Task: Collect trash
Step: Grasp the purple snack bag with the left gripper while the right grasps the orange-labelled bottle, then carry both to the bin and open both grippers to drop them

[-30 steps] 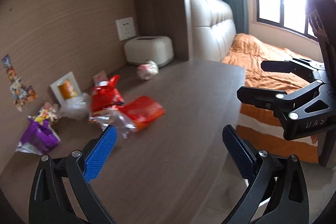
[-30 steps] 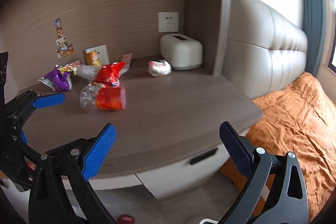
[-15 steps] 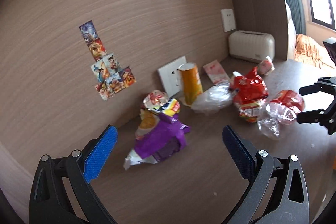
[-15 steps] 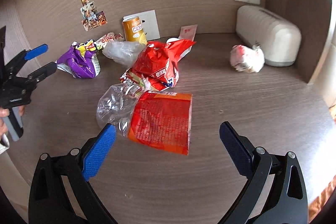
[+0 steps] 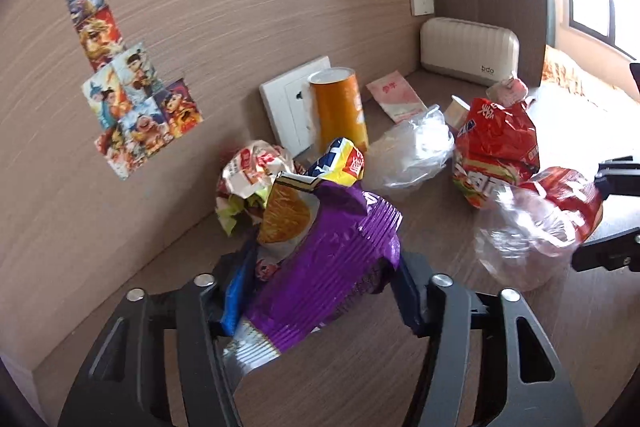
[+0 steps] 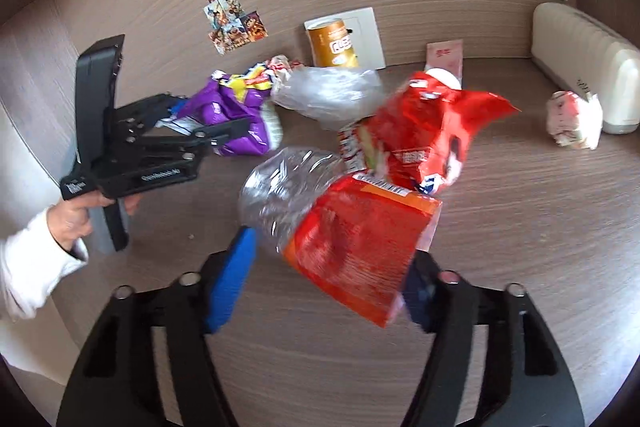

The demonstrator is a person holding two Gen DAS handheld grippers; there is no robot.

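Note:
My left gripper [image 5: 320, 291] has its fingers closed in around a crumpled purple snack bag [image 5: 320, 267]; the bag also shows in the right wrist view [image 6: 236, 115], between the left gripper's fingers [image 6: 208, 135]. My right gripper [image 6: 324, 283] straddles a crushed clear plastic bottle with a red-orange label [image 6: 344, 239], its blue pads at both sides of it. The bottle also shows in the left wrist view [image 5: 536, 227]. A red snack bag [image 6: 424, 135], a clear plastic bag [image 6: 328, 95] and a crumpled wrapper [image 5: 248, 179] lie between them.
An orange can [image 5: 340, 107] stands against a white plate by the wood wall. A cream toaster-like box [image 5: 468, 47] sits at the back right, with a crumpled white-and-pink wrapper [image 6: 572, 119] beside it. A pink packet [image 5: 396, 99] leans near the can.
Both grippers have moved in onto the desk. The left one has narrowed around the purple bag. The right one has narrowed around the bottle with the red label.

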